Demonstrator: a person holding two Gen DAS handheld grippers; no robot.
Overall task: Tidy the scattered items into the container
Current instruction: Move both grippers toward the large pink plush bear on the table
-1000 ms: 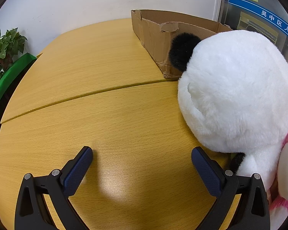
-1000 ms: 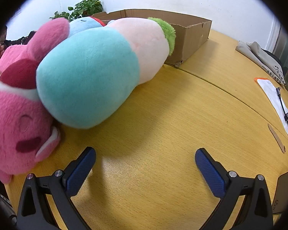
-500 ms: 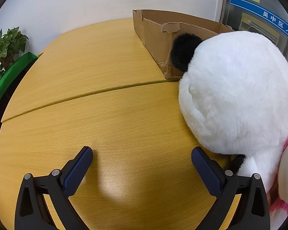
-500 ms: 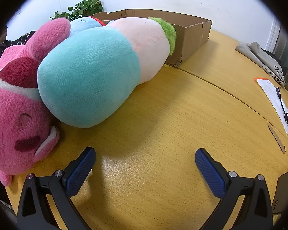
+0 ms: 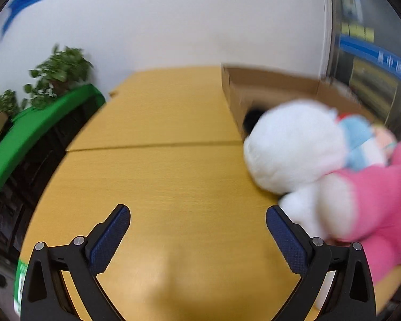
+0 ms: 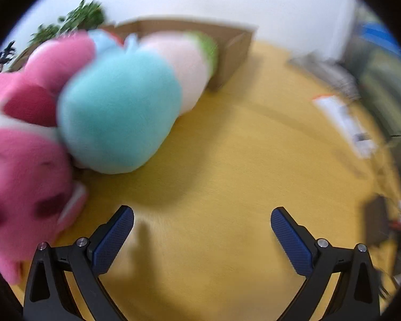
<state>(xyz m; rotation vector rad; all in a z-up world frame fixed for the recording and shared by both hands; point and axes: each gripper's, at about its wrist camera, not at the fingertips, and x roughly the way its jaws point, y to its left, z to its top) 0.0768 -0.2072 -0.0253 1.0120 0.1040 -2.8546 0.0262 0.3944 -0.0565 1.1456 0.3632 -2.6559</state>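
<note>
Plush toys lie in a heap on the wooden table in front of an open cardboard box [image 5: 270, 85]. In the left wrist view a white panda plush [image 5: 294, 147] sits right of centre, with a pink plush [image 5: 374, 206] beside it. My left gripper [image 5: 197, 224] is open over bare table, its right finger close to the plush. In the right wrist view a teal and pale pink plush [image 6: 120, 117] leans toward the cardboard box [image 6: 227, 50], and the pink plush [image 6: 24, 171] lies at the left. My right gripper [image 6: 201, 227] is open and holds nothing. Both views are blurred.
A potted plant [image 5: 58, 77] and a green ledge [image 5: 26, 133] stand beyond the table's left edge. Papers [image 6: 344, 117], folded cloth and a dark device [image 6: 377, 222] lie on the table's right side. Bare wood spreads between both pairs of fingers.
Both grippers have pulled back and risen, so the toys and box look smaller and farther off. More wall shows in both views. Both pairs of jaws stay open.
</note>
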